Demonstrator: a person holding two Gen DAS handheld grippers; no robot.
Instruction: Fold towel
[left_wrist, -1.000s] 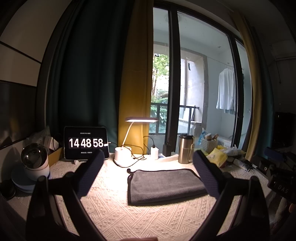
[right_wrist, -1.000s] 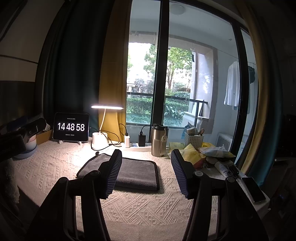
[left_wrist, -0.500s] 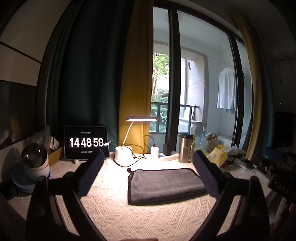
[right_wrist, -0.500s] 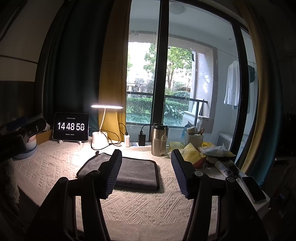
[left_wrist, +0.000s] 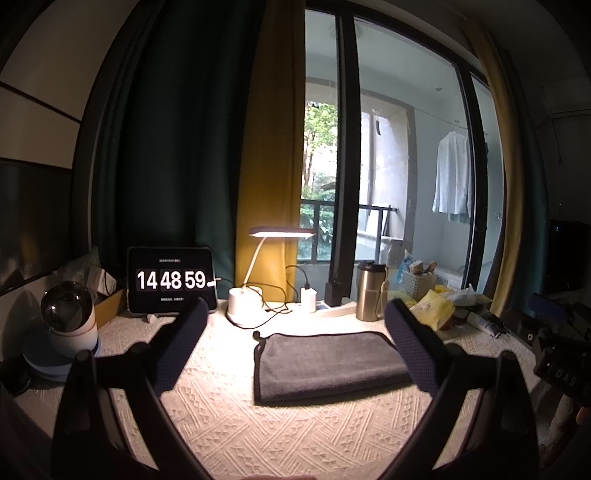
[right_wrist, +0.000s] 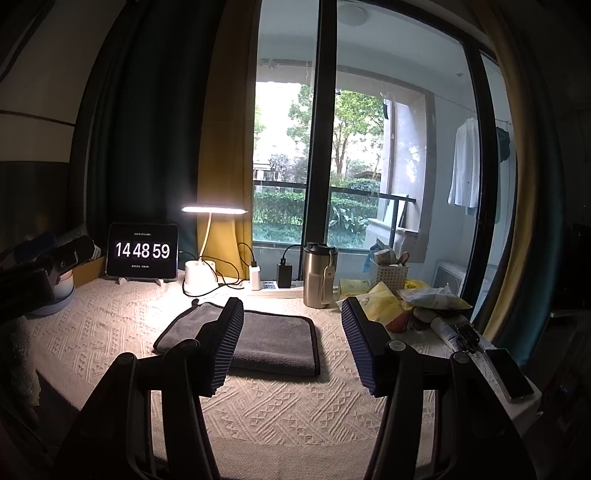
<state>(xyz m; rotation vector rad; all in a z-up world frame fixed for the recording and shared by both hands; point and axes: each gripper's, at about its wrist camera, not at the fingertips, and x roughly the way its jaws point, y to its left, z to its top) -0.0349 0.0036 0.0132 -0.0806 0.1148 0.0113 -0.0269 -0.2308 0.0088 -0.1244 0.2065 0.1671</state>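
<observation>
Where lamplit, cream tablecloth (left_wrist: 236, 424) under towel (left_wrist: 328, 363)

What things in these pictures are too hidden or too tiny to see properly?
- Towel: right wrist view, the right gripper's left finger covers part of it; how many layers it has cannot be told.
- Towel's right end: left wrist view, behind the left gripper's right finger.
- Small text on the clock tablet: too tiny to read.
- Phone: right wrist view, partly hidden by the gripper body.
</observation>
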